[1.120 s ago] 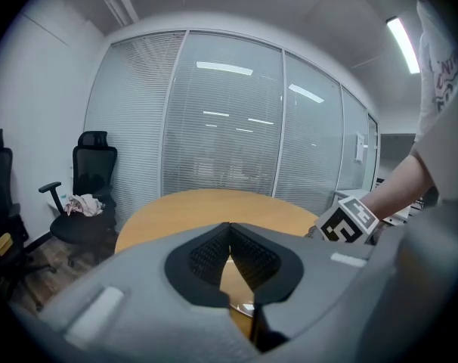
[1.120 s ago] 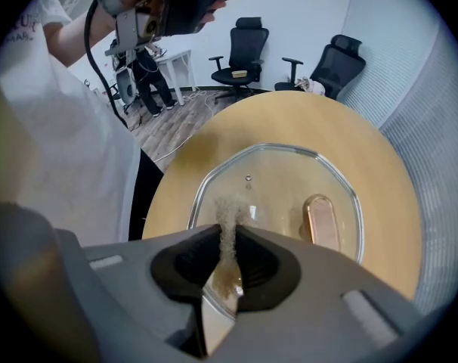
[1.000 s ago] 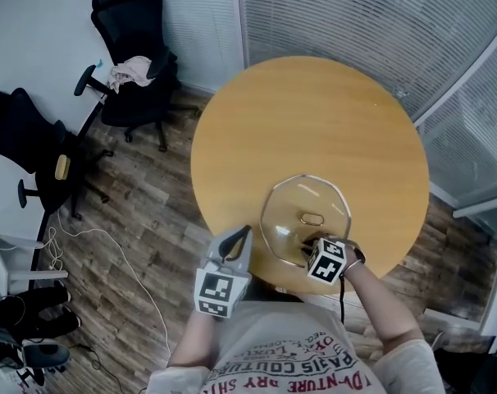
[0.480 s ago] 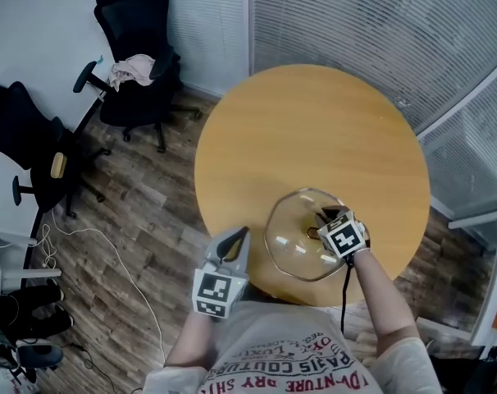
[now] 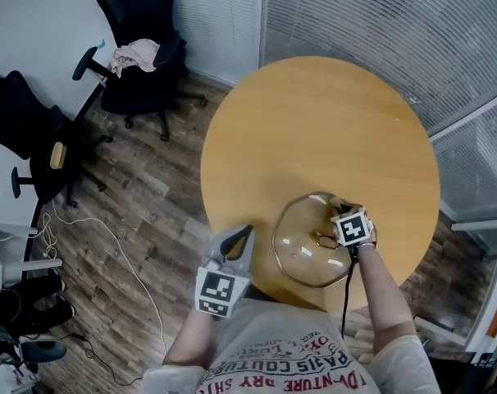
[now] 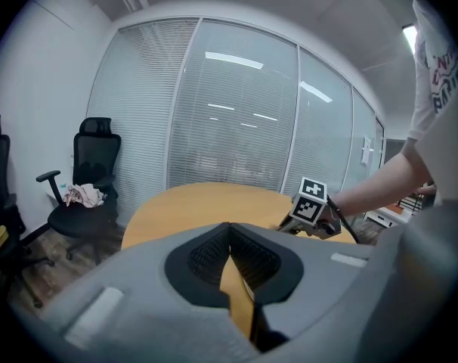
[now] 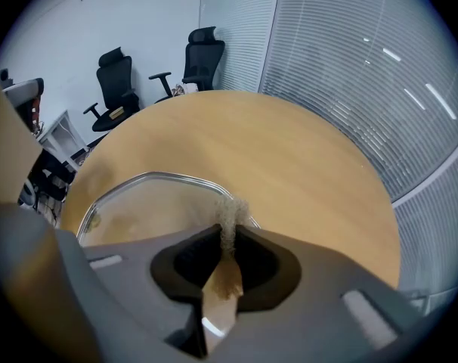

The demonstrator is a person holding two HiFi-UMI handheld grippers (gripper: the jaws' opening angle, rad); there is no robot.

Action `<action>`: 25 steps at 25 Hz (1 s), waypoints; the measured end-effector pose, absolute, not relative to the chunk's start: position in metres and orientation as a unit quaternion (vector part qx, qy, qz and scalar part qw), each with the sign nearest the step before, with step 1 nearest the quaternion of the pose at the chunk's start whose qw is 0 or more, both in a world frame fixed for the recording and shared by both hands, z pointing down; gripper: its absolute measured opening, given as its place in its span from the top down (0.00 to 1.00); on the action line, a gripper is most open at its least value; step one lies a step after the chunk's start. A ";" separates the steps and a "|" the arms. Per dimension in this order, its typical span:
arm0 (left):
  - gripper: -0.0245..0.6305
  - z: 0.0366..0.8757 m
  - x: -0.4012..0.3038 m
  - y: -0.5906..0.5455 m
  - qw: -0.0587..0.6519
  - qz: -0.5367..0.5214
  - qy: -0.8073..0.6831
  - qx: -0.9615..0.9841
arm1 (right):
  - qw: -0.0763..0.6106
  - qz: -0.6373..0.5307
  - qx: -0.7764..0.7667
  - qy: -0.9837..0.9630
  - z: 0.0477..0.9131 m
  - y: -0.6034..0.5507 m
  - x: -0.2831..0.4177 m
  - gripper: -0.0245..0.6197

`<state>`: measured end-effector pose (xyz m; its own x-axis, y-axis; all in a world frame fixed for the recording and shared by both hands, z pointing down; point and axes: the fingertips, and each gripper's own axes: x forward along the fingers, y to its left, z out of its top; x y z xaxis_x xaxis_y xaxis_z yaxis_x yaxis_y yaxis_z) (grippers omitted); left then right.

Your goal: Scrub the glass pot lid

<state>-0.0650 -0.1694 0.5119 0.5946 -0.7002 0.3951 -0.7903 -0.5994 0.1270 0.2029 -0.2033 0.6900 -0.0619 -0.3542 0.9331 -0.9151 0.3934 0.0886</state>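
Near the 6 o'clock edge of the round wooden table (image 5: 314, 121) lies the glass pot lid (image 5: 302, 249), flat on the wood, with its small metal handle (image 5: 324, 239) in the middle. At the 3 o'clock side of the lid, the right tongs (image 7: 227, 233) are held over the glass. They are clenched on a thin beige scrub pad (image 7: 229, 214), and its fuzzy edge comes out between the tips and points down to the lid near the metal rim (image 7: 146, 176).

The left tongs (image 6: 229, 240) are at about 8 o'clock from the lid, just beside the table edge and apart from the glass. Their two pads are pressed together and nothing is between them.

On the wooden floor (image 5: 142, 212), at 10 o'clock from the table, a black office chair (image 5: 138, 80) stands with a light cloth (image 5: 135, 54) on its seat.
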 end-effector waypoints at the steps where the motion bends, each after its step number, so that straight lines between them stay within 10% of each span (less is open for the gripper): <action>1: 0.95 0.514 -0.065 -0.171 0.146 0.156 -0.422 0.881 | 0.496 0.285 0.474 -0.669 0.693 -0.206 0.203 0.87; 25: 0.95 0.514 -0.082 -0.176 0.149 0.166 -0.434 0.873 | 0.537 0.201 0.389 -0.721 0.687 -0.240 0.130 0.87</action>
<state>-0.0819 -0.1762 0.5142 0.5685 -0.7079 0.4192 -0.8068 -0.5793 0.1158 0.1298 -0.2404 0.6870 -0.1204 -0.3452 0.9308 -0.7778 0.6154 0.1276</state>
